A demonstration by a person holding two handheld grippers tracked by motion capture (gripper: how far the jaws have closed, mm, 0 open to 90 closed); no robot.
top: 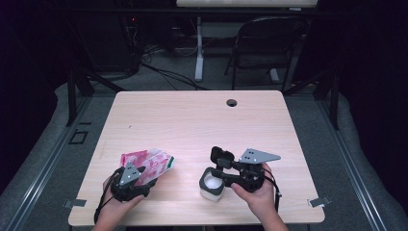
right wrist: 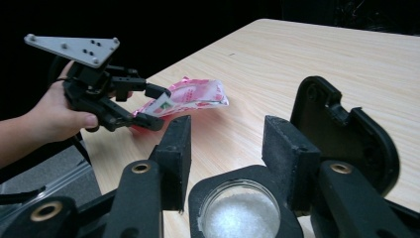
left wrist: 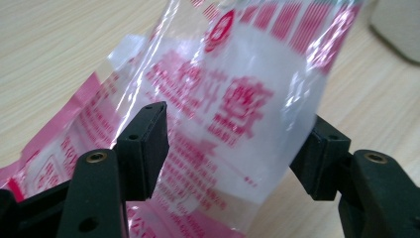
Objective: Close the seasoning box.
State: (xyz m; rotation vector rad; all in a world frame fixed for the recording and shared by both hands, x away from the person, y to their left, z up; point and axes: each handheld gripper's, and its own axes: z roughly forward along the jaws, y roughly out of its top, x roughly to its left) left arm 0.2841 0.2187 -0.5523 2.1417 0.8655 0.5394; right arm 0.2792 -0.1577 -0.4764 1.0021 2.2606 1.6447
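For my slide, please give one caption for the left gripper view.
Left gripper with jaws either side of a pink-printed plastic bag on the wooden table.

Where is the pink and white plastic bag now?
In the high view, the pink and white plastic bag lies near the table's front left, between the left gripper's jaws.

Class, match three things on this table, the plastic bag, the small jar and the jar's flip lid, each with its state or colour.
Things:
1. plastic bag
2. small jar
3. flip lid

States:
A. black, swung open
B. pink and white print, between the left claw's jaws
C. white grains inside, below the right claw

Pairs: 1-B, 2-C, 3-A
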